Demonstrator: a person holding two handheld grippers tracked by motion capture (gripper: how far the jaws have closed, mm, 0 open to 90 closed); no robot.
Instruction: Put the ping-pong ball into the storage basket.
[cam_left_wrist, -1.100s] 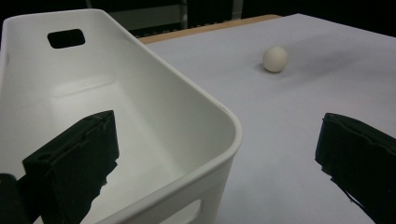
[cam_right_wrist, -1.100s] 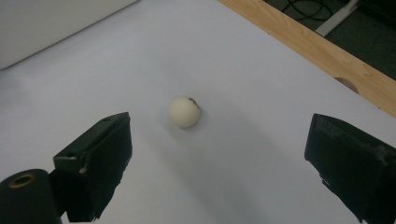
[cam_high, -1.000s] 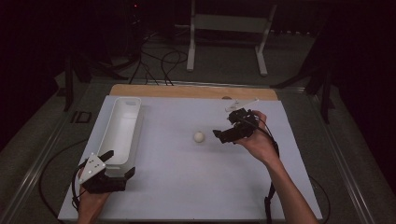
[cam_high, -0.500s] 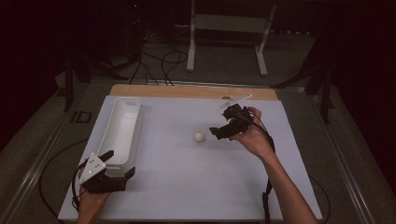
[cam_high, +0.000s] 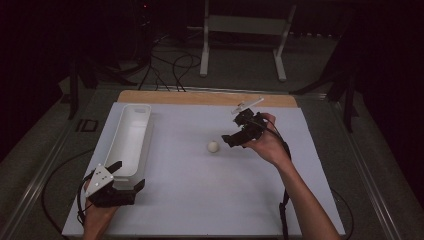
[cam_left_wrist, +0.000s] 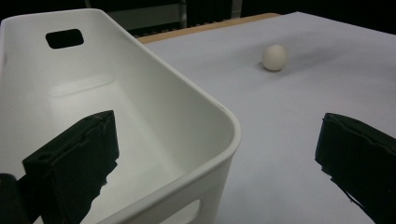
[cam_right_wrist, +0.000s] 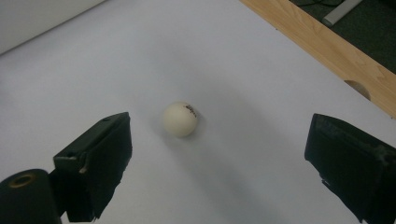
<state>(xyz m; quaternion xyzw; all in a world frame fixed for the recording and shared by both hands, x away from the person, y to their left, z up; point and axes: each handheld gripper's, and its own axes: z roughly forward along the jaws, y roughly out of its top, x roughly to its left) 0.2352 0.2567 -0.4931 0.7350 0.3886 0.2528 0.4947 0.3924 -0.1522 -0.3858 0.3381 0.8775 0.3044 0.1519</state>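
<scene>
White sheeting covered the table (cam_high: 200, 200), with a dim floor and cables beyond. From the high view, a small white ball (cam_high: 213, 146) lay on the sheet, just beside the right gripper (cam_high: 235, 140). That gripper's own view showed its jaws spread wide with the ball (cam_right_wrist: 180, 119) between them, untouched, and dark print on the ball. The left gripper (cam_high: 125, 180) sat at the near end of a white bin (cam_high: 131, 137); its view showed wide jaws straddling the bin's corner (cam_left_wrist: 224, 135).

Dark lab: floor cables (cam_high: 172, 65), equipment stand (cam_high: 245, 30).
</scene>
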